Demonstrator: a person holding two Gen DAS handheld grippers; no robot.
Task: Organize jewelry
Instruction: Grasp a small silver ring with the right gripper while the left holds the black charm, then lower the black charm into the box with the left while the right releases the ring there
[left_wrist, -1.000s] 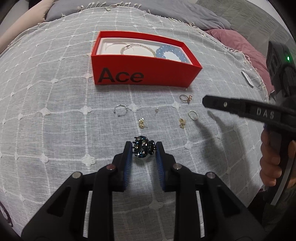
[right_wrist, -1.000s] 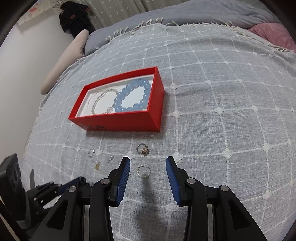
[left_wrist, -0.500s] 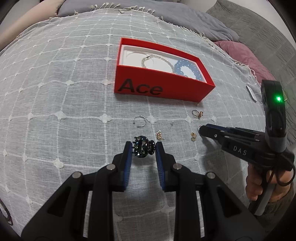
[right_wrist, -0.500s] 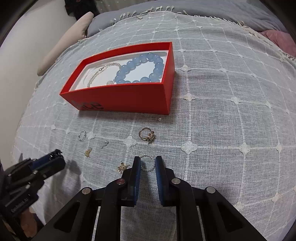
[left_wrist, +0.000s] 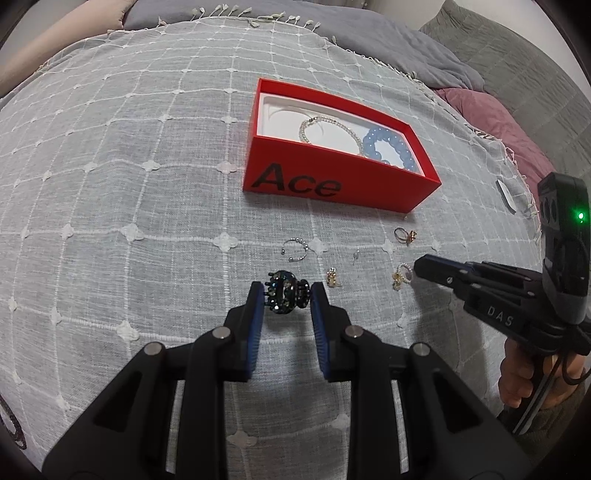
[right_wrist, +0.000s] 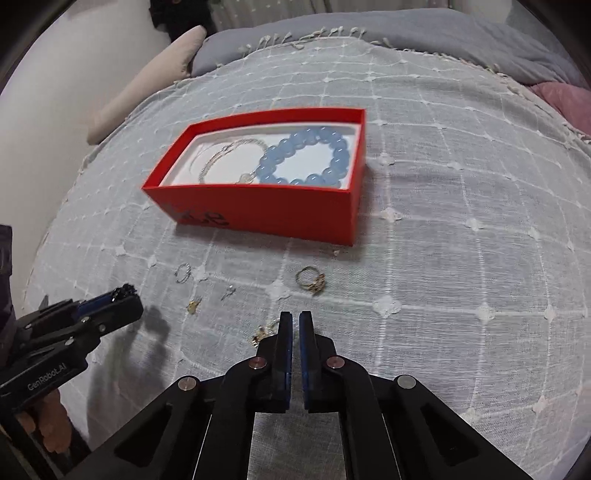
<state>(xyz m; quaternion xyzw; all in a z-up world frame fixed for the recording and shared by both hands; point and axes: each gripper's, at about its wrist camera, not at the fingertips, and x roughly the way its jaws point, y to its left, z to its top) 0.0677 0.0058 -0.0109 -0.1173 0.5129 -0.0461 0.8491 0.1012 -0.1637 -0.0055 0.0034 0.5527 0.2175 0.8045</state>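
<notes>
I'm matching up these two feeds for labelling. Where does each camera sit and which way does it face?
Left wrist: on the left hand-held gripper, facing the red box lettered side; hair claw between its fingers; right hand visible.
Right wrist: on the right hand-held gripper, jaws nearly closed, facing the box's plain side.
Shared: box, blue bracelet, gold ring.

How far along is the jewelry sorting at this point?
Done: the blue bead bracelet and a thin chain bracelet lie in the red box. In hand: the left gripper grips a dark hair claw; the right gripper is shut at a small pearl ring. Left on the cloth: the gold ring, a silver ring and small earrings.
</notes>
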